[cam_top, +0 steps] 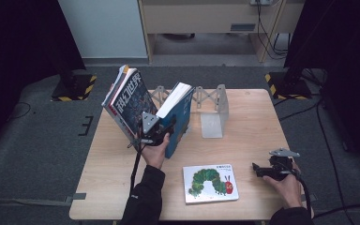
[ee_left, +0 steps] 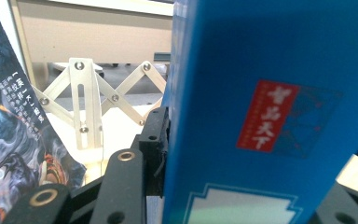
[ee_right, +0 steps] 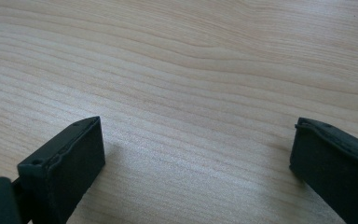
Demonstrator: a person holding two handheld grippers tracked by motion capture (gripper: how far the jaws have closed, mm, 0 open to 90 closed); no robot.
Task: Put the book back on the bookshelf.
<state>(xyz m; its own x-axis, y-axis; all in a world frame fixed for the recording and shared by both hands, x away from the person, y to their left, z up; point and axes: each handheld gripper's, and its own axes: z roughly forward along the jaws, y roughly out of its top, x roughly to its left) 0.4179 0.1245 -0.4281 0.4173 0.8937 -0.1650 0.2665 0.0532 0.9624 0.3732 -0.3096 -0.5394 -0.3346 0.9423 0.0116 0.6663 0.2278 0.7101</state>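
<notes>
Blue book (ee_left: 261,116) stands upright near the table's (cam_top: 253,126) middle, clamped in my left gripper (cam_top: 161,133) — one pad presses flat against its cover, and the other jaw is hidden behind the book. Its cover carries a red label with four pale Chinese characters, too blurred for me to read with certainty, and a pale panel below that is cut off at the frame's edge. Nearest me lies a picture book (cam_top: 210,183) with a green caterpillar on a white cover; its small title is too tiny to make out. My right gripper (cam_top: 262,169) rests low at the table's right with its jaws wide apart, nothing between them — bare wood there. Left of the blue book leans a dark magazine (cam_top: 129,101) with large white Chinese lettering. Beyond stands a metal expanding bookend (cam_top: 213,110).
</notes>
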